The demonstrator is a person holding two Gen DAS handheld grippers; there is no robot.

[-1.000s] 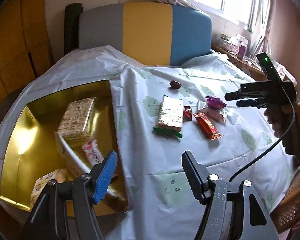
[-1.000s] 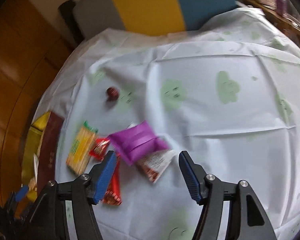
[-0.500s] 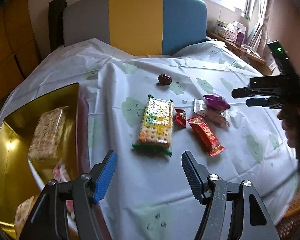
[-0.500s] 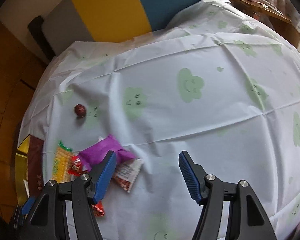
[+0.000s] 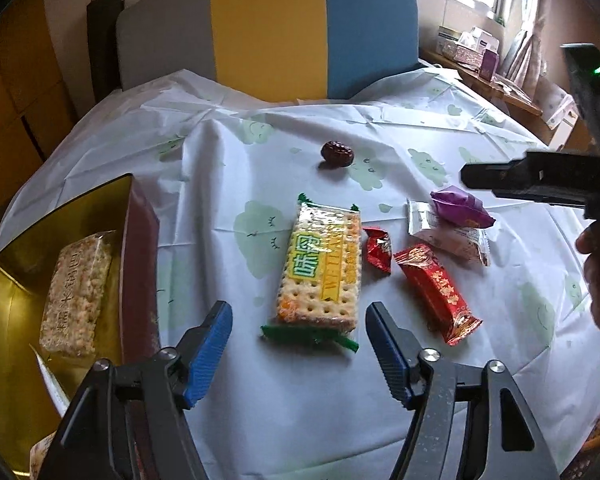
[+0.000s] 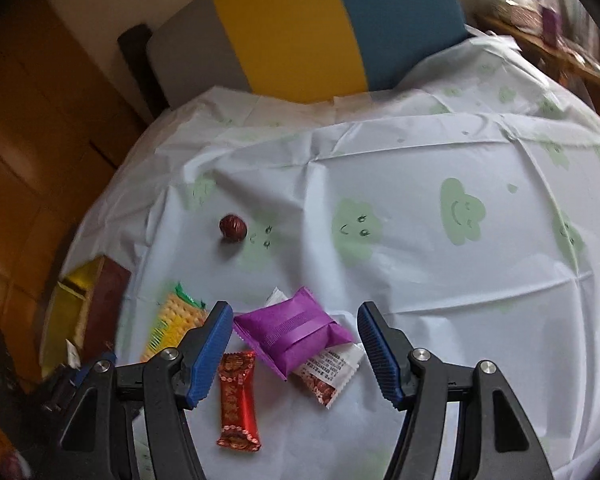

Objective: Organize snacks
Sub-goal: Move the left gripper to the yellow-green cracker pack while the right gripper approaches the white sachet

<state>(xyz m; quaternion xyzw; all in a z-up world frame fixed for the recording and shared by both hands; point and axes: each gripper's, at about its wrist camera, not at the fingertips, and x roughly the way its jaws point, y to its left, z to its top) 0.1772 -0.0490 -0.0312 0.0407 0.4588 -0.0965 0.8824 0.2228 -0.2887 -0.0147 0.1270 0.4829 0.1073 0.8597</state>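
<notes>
My left gripper is opening, its blue-padded jaws wide apart with nothing clamped; the near end of the clear-wrapped yellow-and-green cracker packet sits in the gap, untouched. It points steeply down at the white plastic tablecloth with green cloud faces. To the far left lies the gold-lined open box with dark red walls, holding a clear-wrapped puffed rice bar. Right of the crackers lie a small red foil candy, then a long red foil bar. Far beyond sits a wrinkled dark red date.

My right gripper stands open too, gripping nothing, tilted down just above the purple pillow-shaped sachet, which rests on a white-and-red printed packet. A hand carries it at the right edge.
</notes>
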